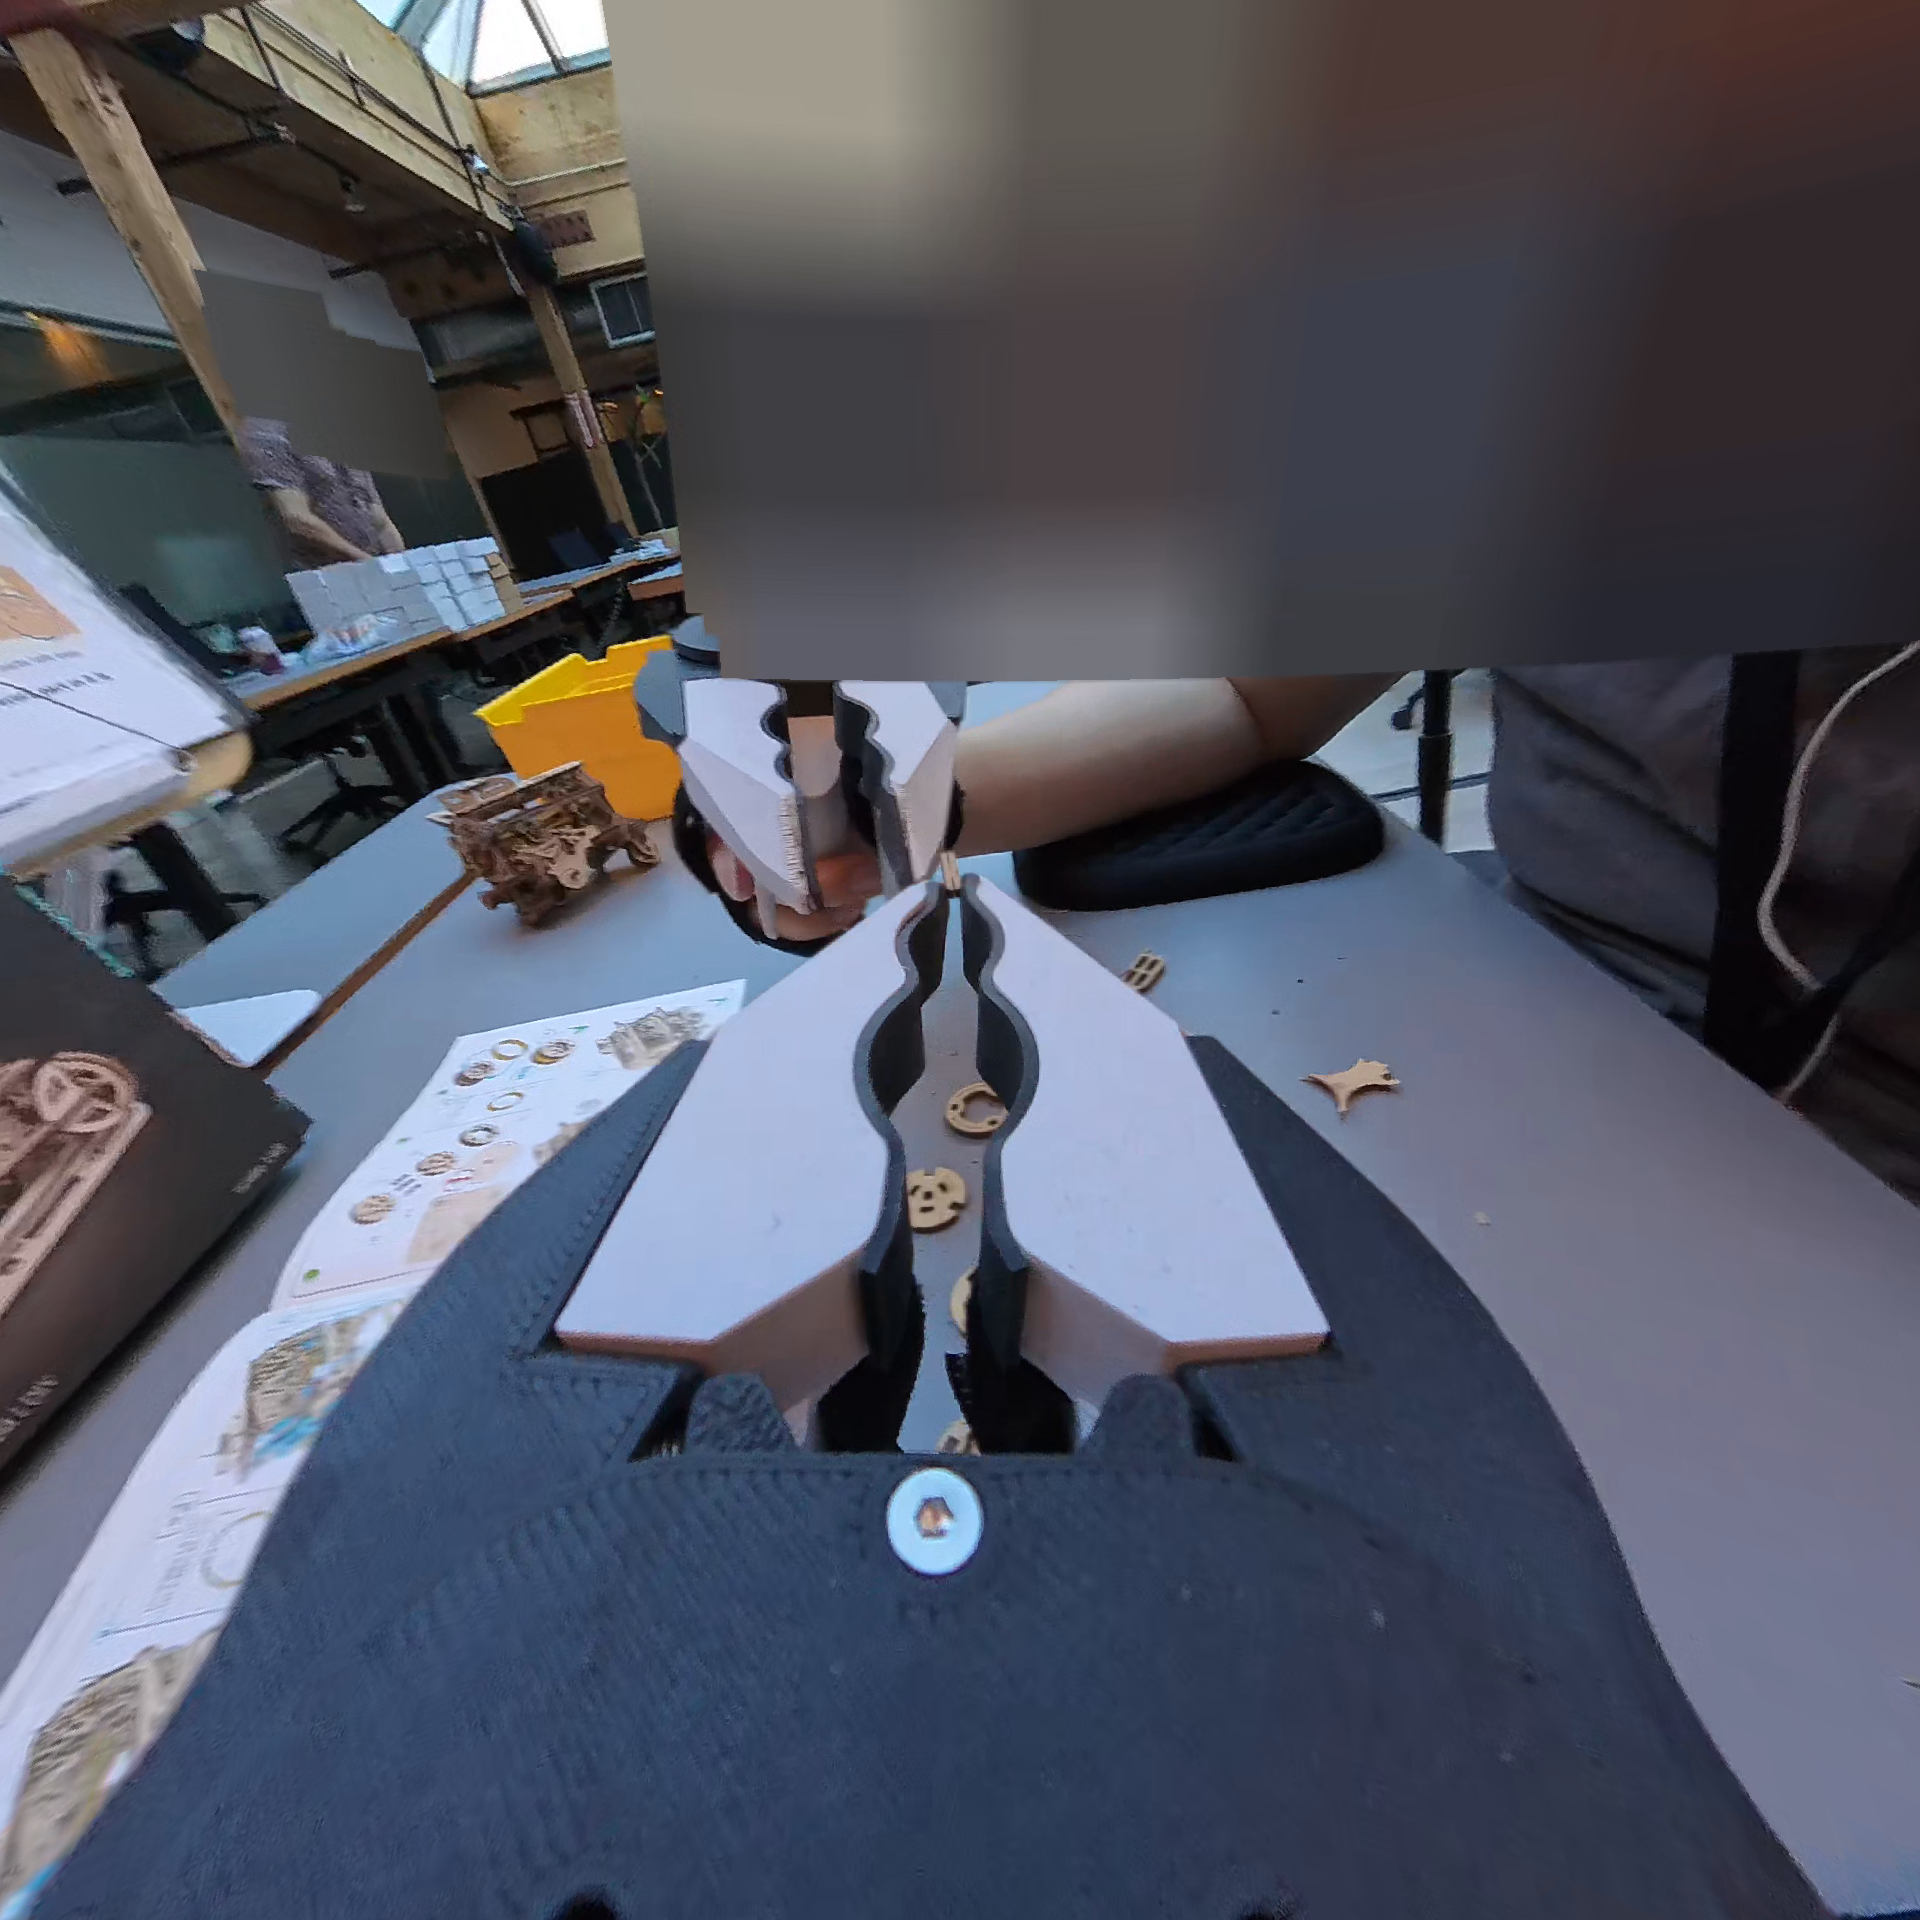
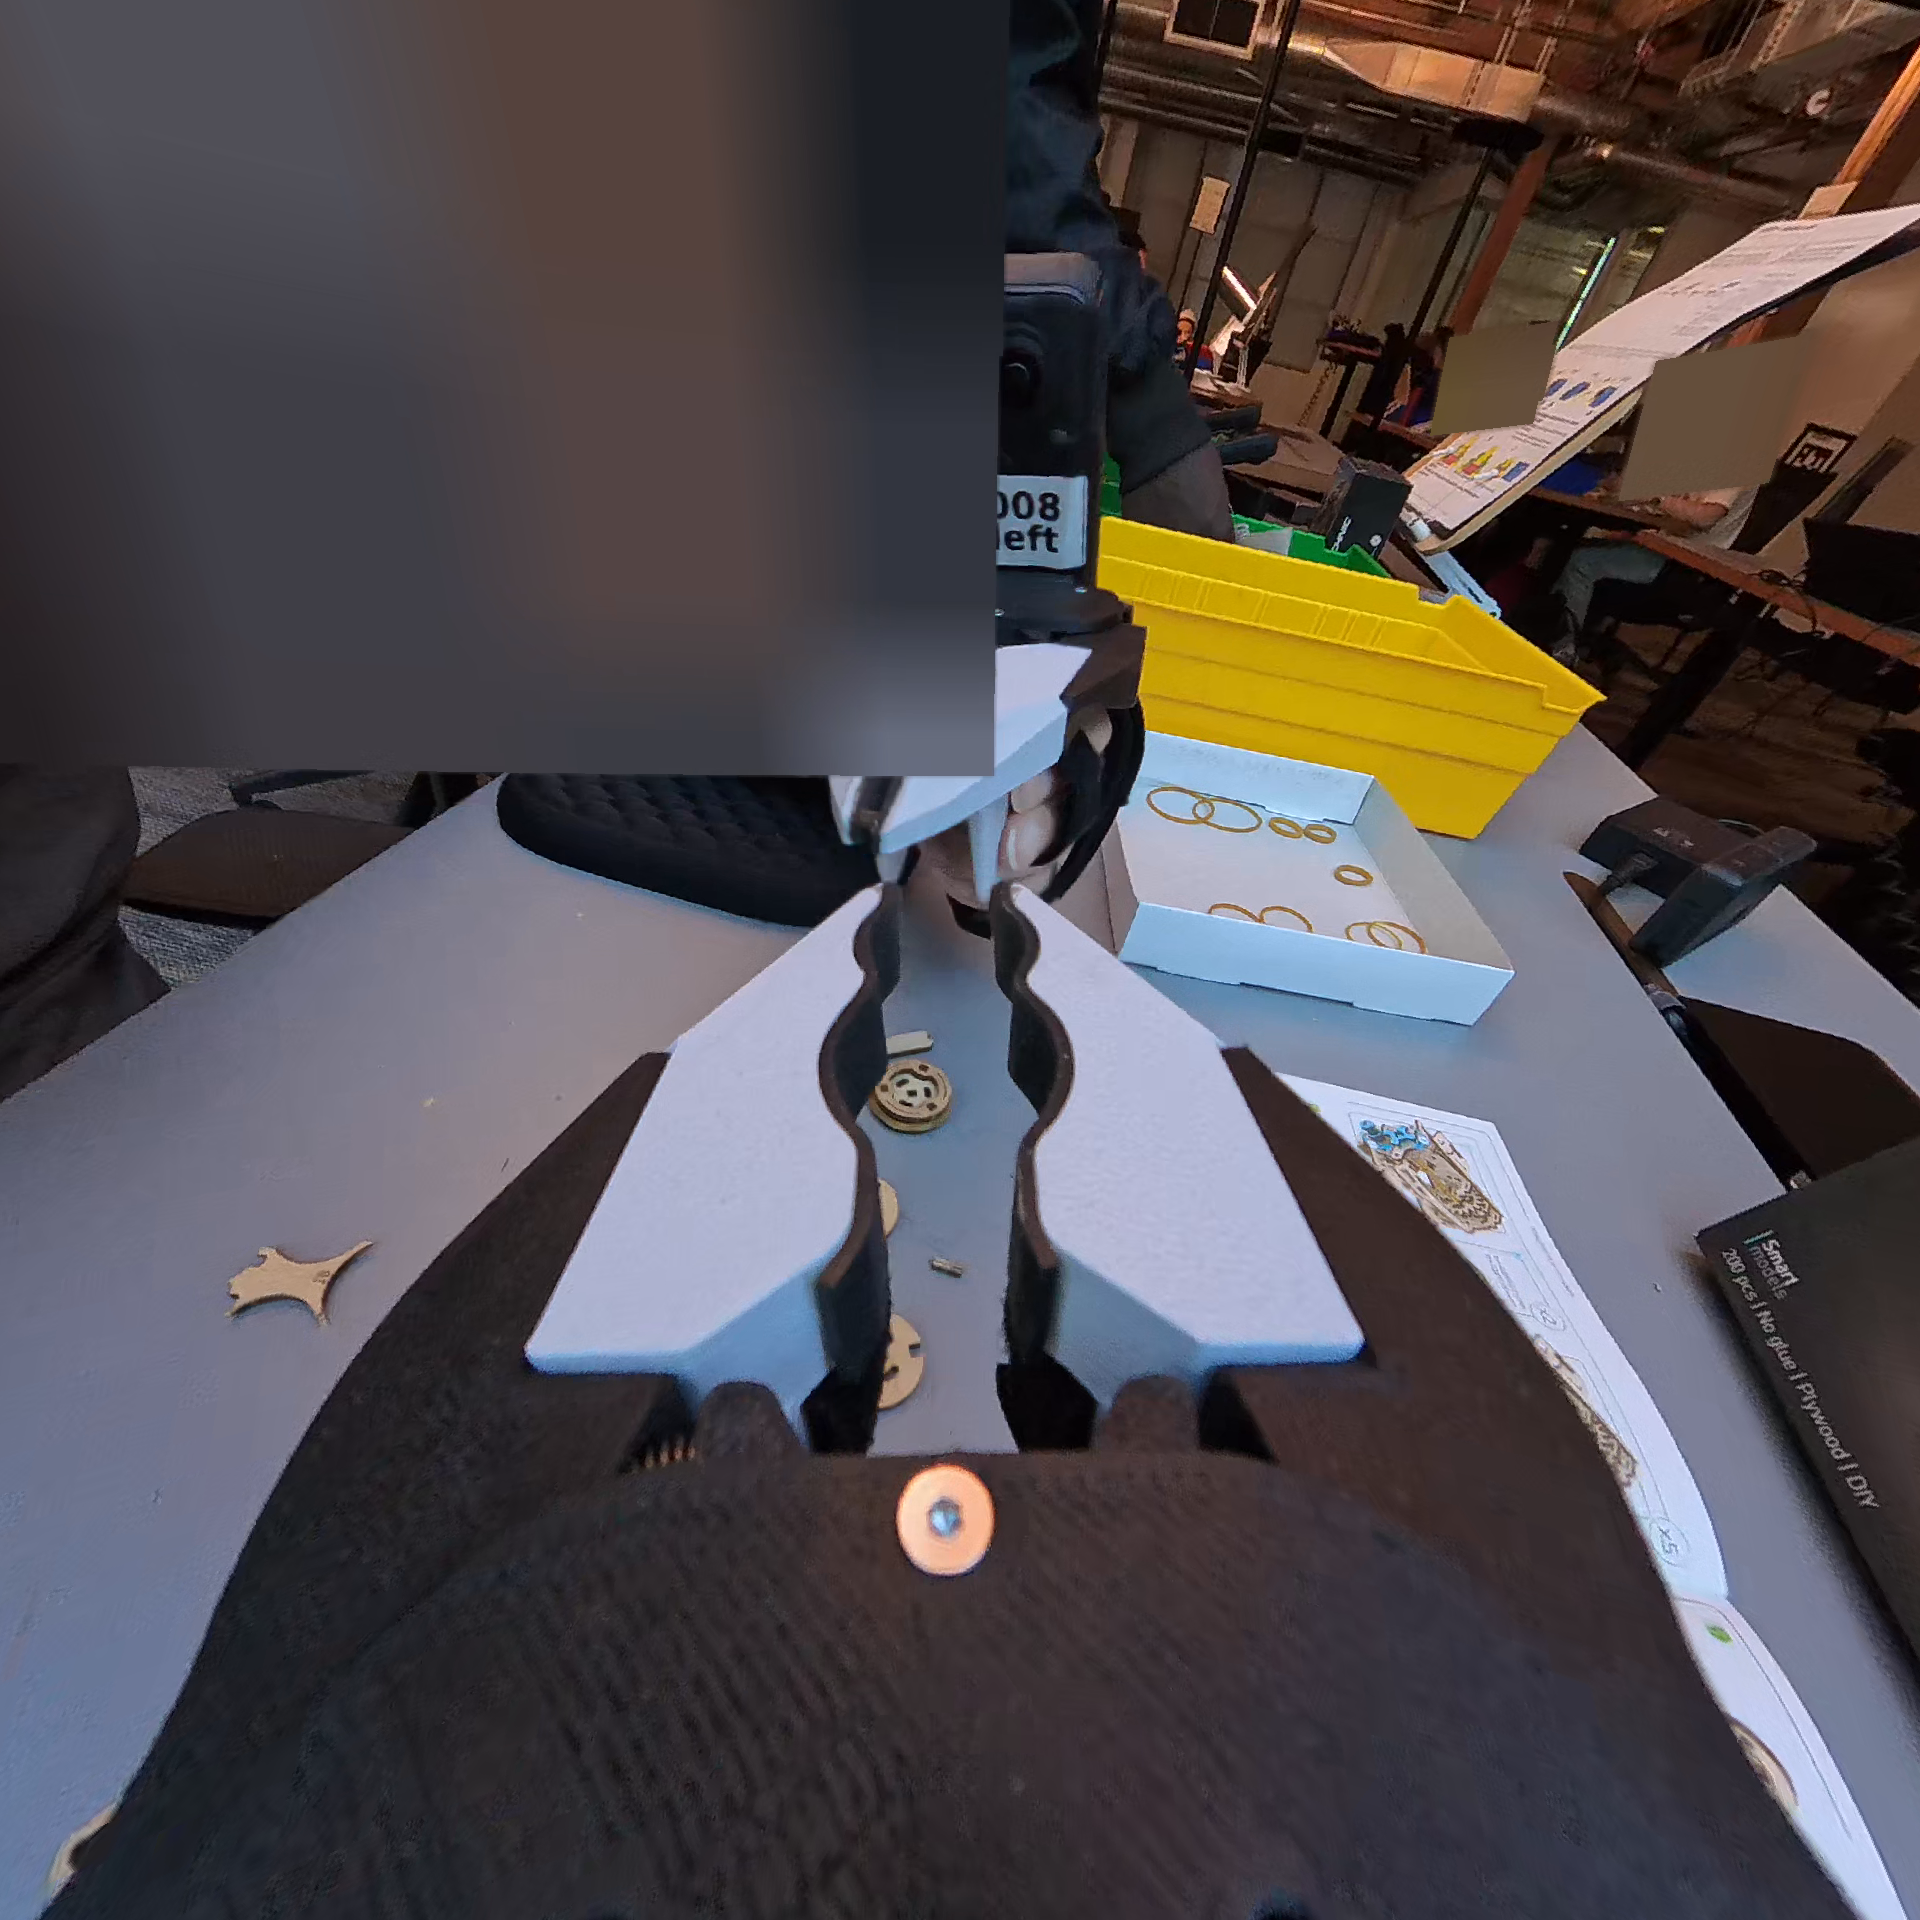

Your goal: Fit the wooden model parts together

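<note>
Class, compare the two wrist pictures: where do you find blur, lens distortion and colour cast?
Left wrist view: fisheye bends the table edges; the instruction sheet smears toward the corner; warm pinkish fingers. Right wrist view: cooler, bluish fingers; the yellow bin stays fairly sharp. Both carry large added mosaic patches.

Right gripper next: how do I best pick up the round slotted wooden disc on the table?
Grip the round slotted disc by its rim, on opposite edges, coming straight down from above. It lies flat on the table with nothing sticking up to hold. The right gripper is open, probably wide enough to straddle it.
</note>
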`<state>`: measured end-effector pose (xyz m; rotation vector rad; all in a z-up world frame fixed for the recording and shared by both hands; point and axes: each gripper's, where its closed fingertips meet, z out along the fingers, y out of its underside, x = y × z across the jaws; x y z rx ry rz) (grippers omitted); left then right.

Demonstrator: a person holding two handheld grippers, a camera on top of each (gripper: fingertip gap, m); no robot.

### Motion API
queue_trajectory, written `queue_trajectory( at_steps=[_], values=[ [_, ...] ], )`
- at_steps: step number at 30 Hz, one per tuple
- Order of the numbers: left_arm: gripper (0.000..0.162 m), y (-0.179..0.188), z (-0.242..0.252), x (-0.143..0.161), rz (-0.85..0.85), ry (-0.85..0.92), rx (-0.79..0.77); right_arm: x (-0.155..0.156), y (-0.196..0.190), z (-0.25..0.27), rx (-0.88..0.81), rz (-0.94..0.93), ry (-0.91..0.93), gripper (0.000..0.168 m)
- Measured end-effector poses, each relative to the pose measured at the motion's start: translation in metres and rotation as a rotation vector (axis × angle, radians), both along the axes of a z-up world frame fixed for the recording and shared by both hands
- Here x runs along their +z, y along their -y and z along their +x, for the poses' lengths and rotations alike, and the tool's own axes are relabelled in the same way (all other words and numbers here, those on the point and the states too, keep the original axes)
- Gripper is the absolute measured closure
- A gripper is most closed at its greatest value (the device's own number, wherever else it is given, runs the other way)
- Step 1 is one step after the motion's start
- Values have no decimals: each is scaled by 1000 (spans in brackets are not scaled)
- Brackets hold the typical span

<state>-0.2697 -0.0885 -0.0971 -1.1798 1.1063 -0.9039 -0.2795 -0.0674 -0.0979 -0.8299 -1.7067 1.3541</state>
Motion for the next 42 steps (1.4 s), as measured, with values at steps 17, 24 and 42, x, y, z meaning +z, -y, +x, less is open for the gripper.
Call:
queue_trajectory(
  at_steps=[17, 24, 42],
  values=[
    [162, 37, -6, -1, -515, 116, -476, -21, -2, -2, 25, 69, 31, 152],
    [162, 45, -2, 5, -566, 160, -558, -22, 34, 2, 137, 188, 1, 155],
    [162, 40, -4, 16, -711, 239, -614, 14, 36, 4, 93, 291, -101, 156]
  ],
)
